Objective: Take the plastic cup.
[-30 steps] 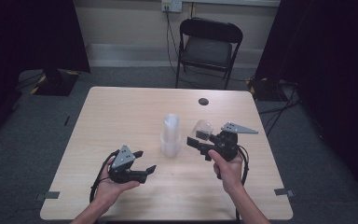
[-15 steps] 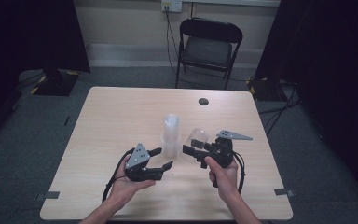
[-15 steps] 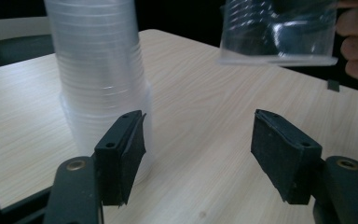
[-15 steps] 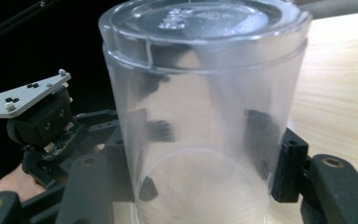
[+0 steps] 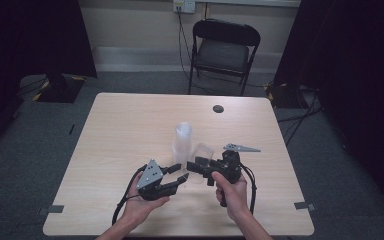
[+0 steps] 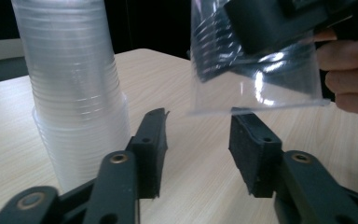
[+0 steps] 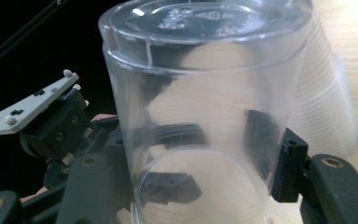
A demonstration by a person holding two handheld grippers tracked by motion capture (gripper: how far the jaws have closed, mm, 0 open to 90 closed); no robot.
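Observation:
A tall stack of clear plastic cups (image 5: pixel 182 141) stands upside down near the middle of the table (image 5: pixel 120 125). Just right of the stack my right gripper (image 5: pixel 199 165) holds a single clear cup (image 5: pixel 203 152) tilted above the table. In the right gripper view that cup (image 7: pixel 205 107) sits between my jaws, bottom away from me, with the stack (image 7: pixel 328 107) behind it. My left gripper (image 5: pixel 182 176) is open, its tips just below the held cup. In the left gripper view the cup's rim (image 6: pixel 261 105) hangs right above one finger (image 6: pixel 256 144), and the stack (image 6: pixel 74 84) rises at the left.
A small black round disc (image 5: pixel 218 108) lies near the table's far edge. Beyond the table stands a black folding chair (image 5: pixel 225 50). Dark curtains hang at both sides of the room.
My left gripper has moved right and forward, up to the held cup. My right gripper has drawn the cup slightly left and nearer to the person.

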